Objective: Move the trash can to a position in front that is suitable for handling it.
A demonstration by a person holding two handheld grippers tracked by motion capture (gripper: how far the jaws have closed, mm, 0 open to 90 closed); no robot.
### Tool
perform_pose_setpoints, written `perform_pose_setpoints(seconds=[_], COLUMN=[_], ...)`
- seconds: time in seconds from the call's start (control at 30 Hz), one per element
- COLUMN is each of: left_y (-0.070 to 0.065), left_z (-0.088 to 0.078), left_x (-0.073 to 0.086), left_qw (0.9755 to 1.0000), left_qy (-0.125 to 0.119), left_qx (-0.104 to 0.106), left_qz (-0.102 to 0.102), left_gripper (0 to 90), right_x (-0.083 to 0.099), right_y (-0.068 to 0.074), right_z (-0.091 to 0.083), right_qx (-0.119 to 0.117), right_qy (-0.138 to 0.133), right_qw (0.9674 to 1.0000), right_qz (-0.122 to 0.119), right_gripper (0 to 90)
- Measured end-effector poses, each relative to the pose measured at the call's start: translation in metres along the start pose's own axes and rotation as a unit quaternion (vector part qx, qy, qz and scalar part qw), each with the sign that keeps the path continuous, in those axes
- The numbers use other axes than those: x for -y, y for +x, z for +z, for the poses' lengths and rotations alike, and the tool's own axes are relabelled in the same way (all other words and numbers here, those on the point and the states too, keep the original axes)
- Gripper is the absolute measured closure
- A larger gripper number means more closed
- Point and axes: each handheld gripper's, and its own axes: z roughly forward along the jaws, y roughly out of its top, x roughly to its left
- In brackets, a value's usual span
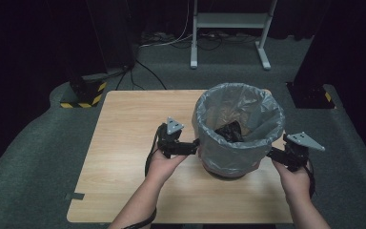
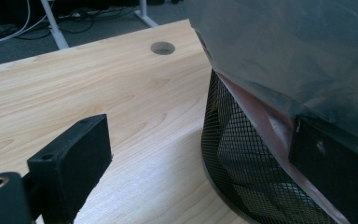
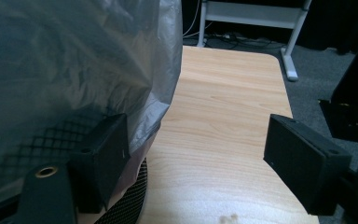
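A black mesh bin (image 1: 228, 160) lined with a grey plastic bag (image 1: 262, 112) stands on the right half of the wooden table (image 1: 133, 124). A dark crumpled thing (image 1: 228, 132) lies inside it. My left gripper (image 1: 196, 146) is at the bin's left side, open. In the left gripper view one jaw rests against the bag (image 2: 284, 46) where its hem hangs over the mesh (image 2: 242, 154), and the other is out over the table (image 2: 121, 93). My right gripper (image 1: 270, 152) is at the bin's right side, open. In the right gripper view one jaw touches the bag (image 3: 65, 60).
A round cable hole (image 2: 162, 47) lies in the table beyond the bin. A white desk frame (image 1: 228, 21) and cables are on the floor behind. Black stands with yellow-striped bases (image 1: 83, 93) flank the table's far corners. A tape strip (image 1: 75, 196) sticks out at the front left edge.
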Motion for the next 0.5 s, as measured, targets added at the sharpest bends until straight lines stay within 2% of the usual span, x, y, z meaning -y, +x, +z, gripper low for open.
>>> perform_pose_setpoints(seconds=[0.3, 0.5], left_y=[0.018, 0.032], left_z=[-0.015, -0.023], left_x=[0.006, 0.008], left_qw=[0.9998, 0.9995], left_qy=[-0.002, 0.000], left_qx=[-0.017, -0.027], left_qz=[-0.010, -0.017], left_gripper=[6.2, 6.5], right_x=[-0.004, -0.006], right_y=[0.021, 0.038], right_z=[0.009, 0.015], right_qx=[-0.017, -0.021], right_qy=[-0.003, -0.005], right_qw=[0.9998, 0.9997], right_qz=[-0.009, -0.006], right_gripper=[24.2, 26.6])
